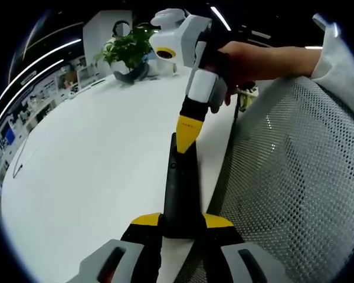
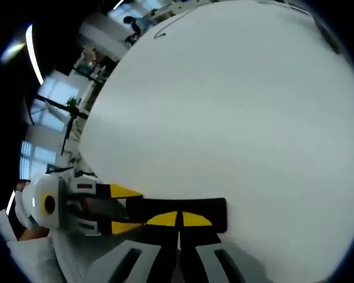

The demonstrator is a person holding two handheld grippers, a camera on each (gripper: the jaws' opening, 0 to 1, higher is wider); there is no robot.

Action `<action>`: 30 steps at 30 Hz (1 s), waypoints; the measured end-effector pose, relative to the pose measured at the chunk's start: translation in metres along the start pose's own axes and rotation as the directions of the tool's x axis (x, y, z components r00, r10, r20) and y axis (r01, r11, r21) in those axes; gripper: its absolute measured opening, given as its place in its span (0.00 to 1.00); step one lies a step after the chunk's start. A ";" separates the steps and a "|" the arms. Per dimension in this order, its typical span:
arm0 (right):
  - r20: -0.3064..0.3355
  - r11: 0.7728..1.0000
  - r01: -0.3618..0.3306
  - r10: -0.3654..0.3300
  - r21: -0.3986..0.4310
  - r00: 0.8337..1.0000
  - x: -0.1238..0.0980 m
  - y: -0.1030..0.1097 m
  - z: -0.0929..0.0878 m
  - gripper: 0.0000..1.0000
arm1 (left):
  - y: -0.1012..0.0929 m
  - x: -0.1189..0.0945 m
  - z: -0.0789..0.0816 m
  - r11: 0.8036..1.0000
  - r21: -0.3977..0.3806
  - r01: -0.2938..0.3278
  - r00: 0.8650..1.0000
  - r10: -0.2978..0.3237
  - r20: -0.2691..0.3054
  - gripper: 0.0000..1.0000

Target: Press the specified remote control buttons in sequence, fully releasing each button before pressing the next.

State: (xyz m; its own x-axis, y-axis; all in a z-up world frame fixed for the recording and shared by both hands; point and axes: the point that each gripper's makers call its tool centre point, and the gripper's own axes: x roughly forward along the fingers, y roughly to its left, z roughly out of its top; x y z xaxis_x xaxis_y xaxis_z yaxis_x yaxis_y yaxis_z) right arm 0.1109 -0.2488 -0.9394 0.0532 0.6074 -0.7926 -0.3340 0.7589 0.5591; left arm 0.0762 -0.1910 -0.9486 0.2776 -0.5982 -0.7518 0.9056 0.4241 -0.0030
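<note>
The white bench (image 1: pixel 88 177) is the largest item and carries the work; a grey mesh chair back (image 1: pixel 295 188) stands beside its edge, and a potted plant (image 1: pixel 128 48) sits at the far side.

The remote control (image 1: pixel 180 194) is a long, slim black bar. In the left gripper view it runs forward from between the jaws, over the bench near its edge. In the right gripper view it (image 2: pixel 183 207) lies crosswise, just ahead of the yellow jaw tips.

Left claw (image 1: pixel 182 227): clenched on the near end of the remote control, one yellow tip on each side of it. It acts as the holder.

Right claw (image 1: pixel 185 132): jaws brought together to a single yellow point, grasping nothing. A hand (image 1: pixel 248 62) holds it from above. The point rests at, or just above, the far end of the remote control; contact cannot be confirmed.

Step in hand, as judged: one press in the button sequence. Individual buttons are too small to distinguish, so the position in the sequence cannot be told.

Next move, as judged: lift the point fully clear of the surface, then shift along the body to the next target. The left claw must hold the remote control level and steady.
</note>
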 end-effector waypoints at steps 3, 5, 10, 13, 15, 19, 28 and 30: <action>0.002 1.000 0.003 -0.003 -0.007 1.000 0.000 0.000 0.000 0.00 | 0.000 0.000 0.000 1.000 0.000 0.000 1.000 0.000 0.000 0.25; 0.003 1.000 0.004 -0.004 -0.011 1.000 0.000 0.000 0.000 0.00 | 0.000 0.000 0.000 1.000 0.000 0.000 1.000 0.000 0.000 0.25; 0.008 1.000 0.006 -0.006 -0.021 1.000 0.000 0.000 0.000 0.00 | 0.000 0.000 0.000 1.000 0.000 0.000 1.000 0.000 0.000 0.25; 0.012 0.999 0.014 -0.014 -0.043 1.000 0.001 0.000 0.001 0.00 | 0.000 0.000 0.000 1.000 -0.002 -0.001 1.000 0.001 0.001 0.25; 0.013 0.999 0.016 -0.016 -0.048 1.000 0.001 0.000 0.001 0.00 | 0.000 0.000 0.000 1.000 -0.002 -0.002 1.000 0.002 0.001 0.25; 0.016 0.999 0.015 -0.014 -0.048 1.000 0.001 0.000 0.001 0.00 | 0.000 0.000 0.000 1.000 -0.002 -0.003 1.000 0.003 0.002 0.25; 0.014 0.999 0.007 -0.007 -0.038 1.000 0.000 0.000 0.001 0.00 | 0.000 0.000 0.001 1.000 -0.003 -0.003 1.000 0.003 0.003 0.25; 0.011 0.999 0.010 -0.009 -0.035 1.000 0.000 0.001 0.001 0.00 | 0.000 0.000 0.001 1.000 -0.003 -0.003 1.000 0.003 0.002 0.25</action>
State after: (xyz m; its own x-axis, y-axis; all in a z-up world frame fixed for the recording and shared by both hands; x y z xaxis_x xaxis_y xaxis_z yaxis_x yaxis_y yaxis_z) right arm 0.1113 -0.2480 -0.9392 0.0664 0.6029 -0.7951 -0.3664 0.7559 0.5425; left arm 0.0770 -0.1914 -0.9486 0.2811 -0.5985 -0.7502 0.9038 0.4278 -0.0026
